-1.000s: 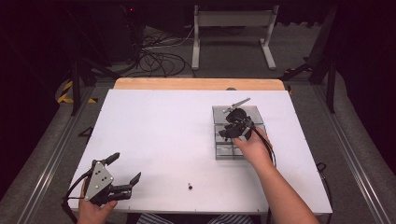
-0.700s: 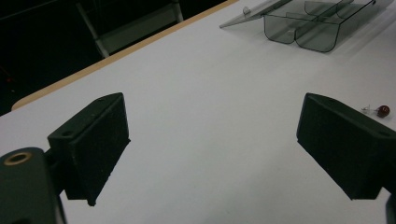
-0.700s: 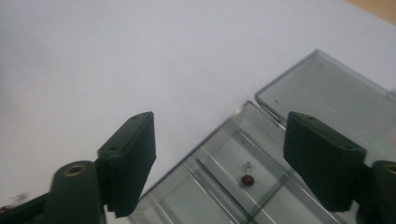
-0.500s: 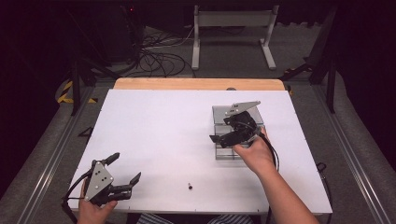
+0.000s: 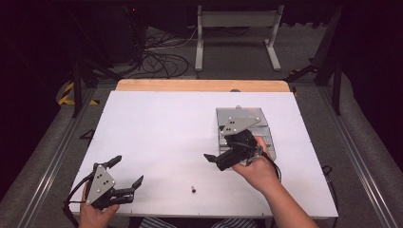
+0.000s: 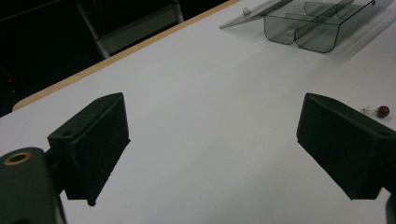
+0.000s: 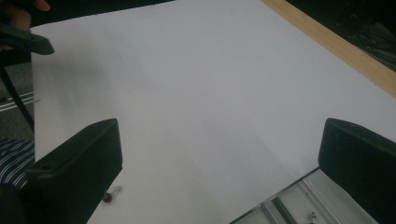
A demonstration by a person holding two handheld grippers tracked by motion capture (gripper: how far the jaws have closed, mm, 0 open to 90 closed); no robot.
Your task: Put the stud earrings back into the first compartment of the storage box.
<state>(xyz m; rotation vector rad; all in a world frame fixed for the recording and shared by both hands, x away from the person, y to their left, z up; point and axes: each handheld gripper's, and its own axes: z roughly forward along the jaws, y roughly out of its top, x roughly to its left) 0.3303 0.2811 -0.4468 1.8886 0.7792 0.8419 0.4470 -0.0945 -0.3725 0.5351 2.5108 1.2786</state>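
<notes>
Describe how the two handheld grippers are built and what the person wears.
Both the left gripper and the right gripper are black, with two blocky matte jaws, a grey three-cornered plate with small holes on top and a black trailing cable. The forearms are bare; striped fabric shows at the table's near edge.

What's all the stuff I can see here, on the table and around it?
Table: one, white top with a wooden strip along the far edge.
Compartment box: one, clear grey plastic, lid open, on the table's right half; a tiny item lies in one compartment, too small to tell.
Small pin: one, dark red round head on a thin metal stem, lying near the table's front edge, between the two hands.
Metal stand: one, pale grey, on the floor beyond the table.
Cables: a tangle, black, on the floor behind the table.
Left gripper: one, black, jaws apart, at the front left corner.
Right gripper: one, black, jaws apart, beside the box, pointing left.
Hands: two, one on each gripper.
</notes>
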